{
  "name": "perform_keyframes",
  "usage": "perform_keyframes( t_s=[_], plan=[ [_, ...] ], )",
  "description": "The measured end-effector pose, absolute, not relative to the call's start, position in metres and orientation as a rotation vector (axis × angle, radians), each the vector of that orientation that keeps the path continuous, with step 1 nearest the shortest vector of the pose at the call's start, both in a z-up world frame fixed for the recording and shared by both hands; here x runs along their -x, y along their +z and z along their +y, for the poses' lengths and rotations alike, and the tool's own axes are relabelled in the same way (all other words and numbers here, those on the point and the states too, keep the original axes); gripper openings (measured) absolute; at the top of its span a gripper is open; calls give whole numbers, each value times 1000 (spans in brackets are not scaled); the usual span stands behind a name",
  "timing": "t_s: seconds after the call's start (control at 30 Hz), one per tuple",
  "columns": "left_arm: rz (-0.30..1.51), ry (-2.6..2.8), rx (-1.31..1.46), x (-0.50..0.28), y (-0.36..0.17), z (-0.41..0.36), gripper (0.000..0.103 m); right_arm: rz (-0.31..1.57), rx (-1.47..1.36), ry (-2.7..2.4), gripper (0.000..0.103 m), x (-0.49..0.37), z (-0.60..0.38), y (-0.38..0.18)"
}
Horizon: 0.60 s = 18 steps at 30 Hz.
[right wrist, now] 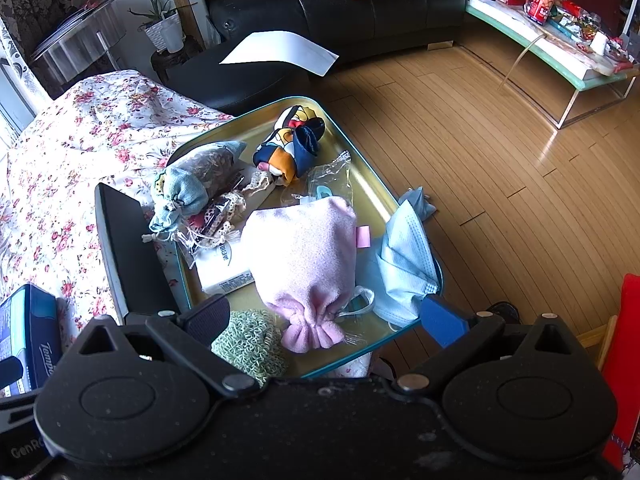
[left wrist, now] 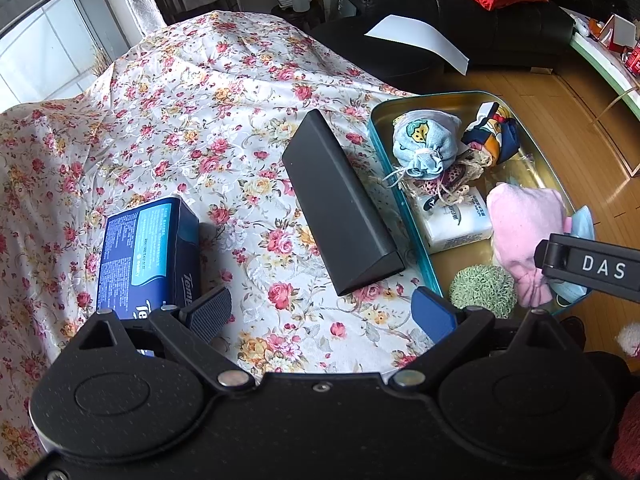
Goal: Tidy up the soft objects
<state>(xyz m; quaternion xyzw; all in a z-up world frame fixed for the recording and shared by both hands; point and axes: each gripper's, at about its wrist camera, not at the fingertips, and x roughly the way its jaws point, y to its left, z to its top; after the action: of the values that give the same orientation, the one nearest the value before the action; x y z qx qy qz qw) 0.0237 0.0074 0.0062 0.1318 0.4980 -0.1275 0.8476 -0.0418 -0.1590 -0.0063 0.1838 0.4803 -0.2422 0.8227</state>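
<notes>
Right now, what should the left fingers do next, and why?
Probably reach over to the blue tissue pack: it lies out on the flowered cloth, while the other soft things already sit in the tin tray, and the left fingers stand open, empty.

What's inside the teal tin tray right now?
In the teal tin tray: pink pouch, blue sachet, cartoon-print bundle, white tissue pack, green knitted ball, face mask over the rim. Anything beneath the pouch is hidden.

White tissue pack (right wrist: 224,270) half under pink pouch (right wrist: 304,264)
</notes>
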Motion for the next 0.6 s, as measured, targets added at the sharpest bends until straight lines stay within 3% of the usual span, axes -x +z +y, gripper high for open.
perform_keyframes(
  t_s=[0.6],
  plan=[
    [1046,-259,-280,-22,5,7,94,1022,-393,-515,102,42,-159,-7]
  ],
)
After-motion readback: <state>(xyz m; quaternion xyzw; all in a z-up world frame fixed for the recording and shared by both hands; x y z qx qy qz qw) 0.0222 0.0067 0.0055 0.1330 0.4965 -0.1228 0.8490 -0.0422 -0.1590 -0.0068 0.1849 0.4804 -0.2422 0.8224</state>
